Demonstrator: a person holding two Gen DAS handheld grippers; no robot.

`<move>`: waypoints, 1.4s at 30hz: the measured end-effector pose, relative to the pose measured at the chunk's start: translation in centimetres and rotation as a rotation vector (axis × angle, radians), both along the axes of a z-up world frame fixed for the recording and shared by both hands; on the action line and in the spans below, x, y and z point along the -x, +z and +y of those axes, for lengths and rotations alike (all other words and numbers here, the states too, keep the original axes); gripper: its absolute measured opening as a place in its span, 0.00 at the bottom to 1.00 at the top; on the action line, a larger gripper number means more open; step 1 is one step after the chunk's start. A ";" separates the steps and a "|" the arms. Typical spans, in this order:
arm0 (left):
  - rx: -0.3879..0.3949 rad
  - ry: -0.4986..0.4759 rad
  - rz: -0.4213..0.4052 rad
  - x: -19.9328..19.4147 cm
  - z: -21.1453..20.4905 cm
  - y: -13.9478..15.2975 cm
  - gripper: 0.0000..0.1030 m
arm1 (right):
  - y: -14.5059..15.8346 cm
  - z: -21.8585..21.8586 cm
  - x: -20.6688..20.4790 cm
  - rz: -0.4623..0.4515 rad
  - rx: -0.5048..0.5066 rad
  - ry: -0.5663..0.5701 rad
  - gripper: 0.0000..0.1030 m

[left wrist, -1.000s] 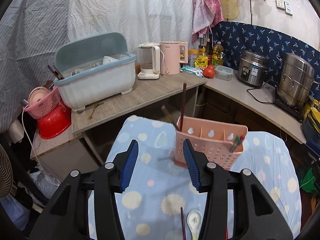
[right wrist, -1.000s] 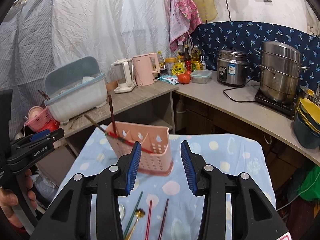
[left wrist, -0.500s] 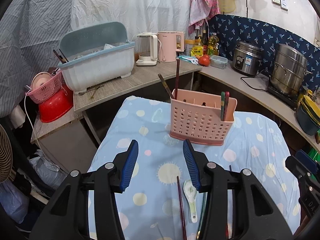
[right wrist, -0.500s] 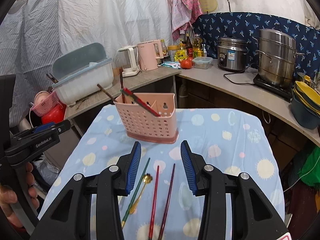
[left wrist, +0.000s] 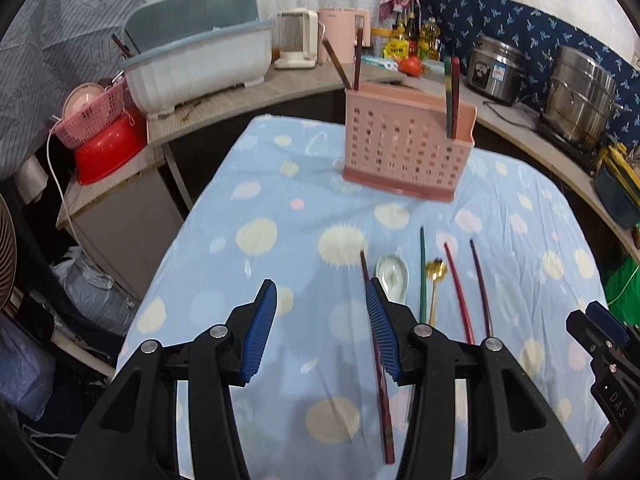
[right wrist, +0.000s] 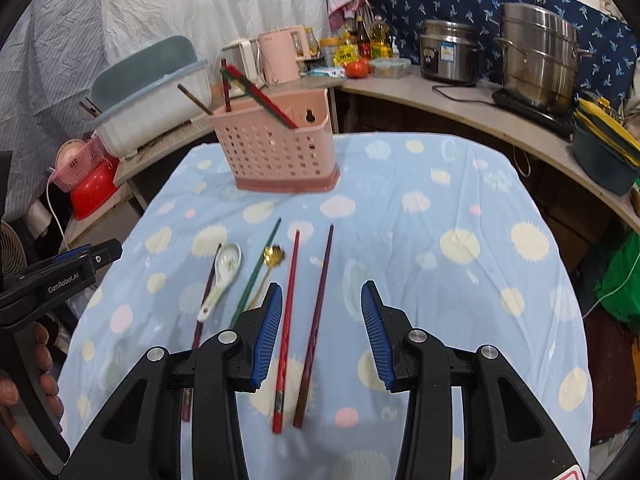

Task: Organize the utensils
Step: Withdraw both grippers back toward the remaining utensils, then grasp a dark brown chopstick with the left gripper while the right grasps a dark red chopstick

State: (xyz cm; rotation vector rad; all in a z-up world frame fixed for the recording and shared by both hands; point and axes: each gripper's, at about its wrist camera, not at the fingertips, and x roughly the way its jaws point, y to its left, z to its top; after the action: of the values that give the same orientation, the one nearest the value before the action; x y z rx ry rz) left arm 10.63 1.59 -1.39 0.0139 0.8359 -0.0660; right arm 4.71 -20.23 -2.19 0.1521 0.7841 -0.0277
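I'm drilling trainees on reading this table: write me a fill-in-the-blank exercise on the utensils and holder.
1. The perforated utensil holder standing on the blue tablecloth is ____ in colour.
2. The white ceramic spoon lies flat on the ____.
3. Beside the green chopstick lies a small spoon of ____ colour.
4. Between the open fingers of the right tool nothing is gripped; under them lie a purple chopstick and a ____ one.

Missing words: pink; tablecloth; gold; red

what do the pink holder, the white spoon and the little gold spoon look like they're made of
Pink holder: matte moulded plastic, judging by the grid of punched holes. White spoon: probably glazed ceramic, glossy with a painted bowl. Gold spoon: likely polished metal, given its bright reflective shine.
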 end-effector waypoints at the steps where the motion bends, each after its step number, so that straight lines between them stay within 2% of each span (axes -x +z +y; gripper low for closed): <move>1: 0.001 -0.003 0.010 0.3 0.0 -0.5 0.43 | -0.5 0.1 0.2 0.009 0.003 0.002 0.39; 16: -0.024 -0.024 0.110 3.2 -1.1 -5.3 0.43 | -6.1 2.5 1.3 0.110 0.041 0.022 0.39; 31: -0.041 -0.031 0.134 3.4 -1.3 -6.3 0.43 | -8.6 2.4 -0.2 0.161 0.047 0.001 0.36; 42: -0.030 -0.027 0.150 3.6 -1.2 -6.9 0.43 | -9.7 2.3 0.3 0.185 0.071 0.001 0.28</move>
State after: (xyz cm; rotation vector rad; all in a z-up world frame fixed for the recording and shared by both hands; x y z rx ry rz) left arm 7.08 0.38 -8.33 0.0492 0.9871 -0.0806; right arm 4.42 -17.95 -11.87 0.0826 0.9663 -0.0697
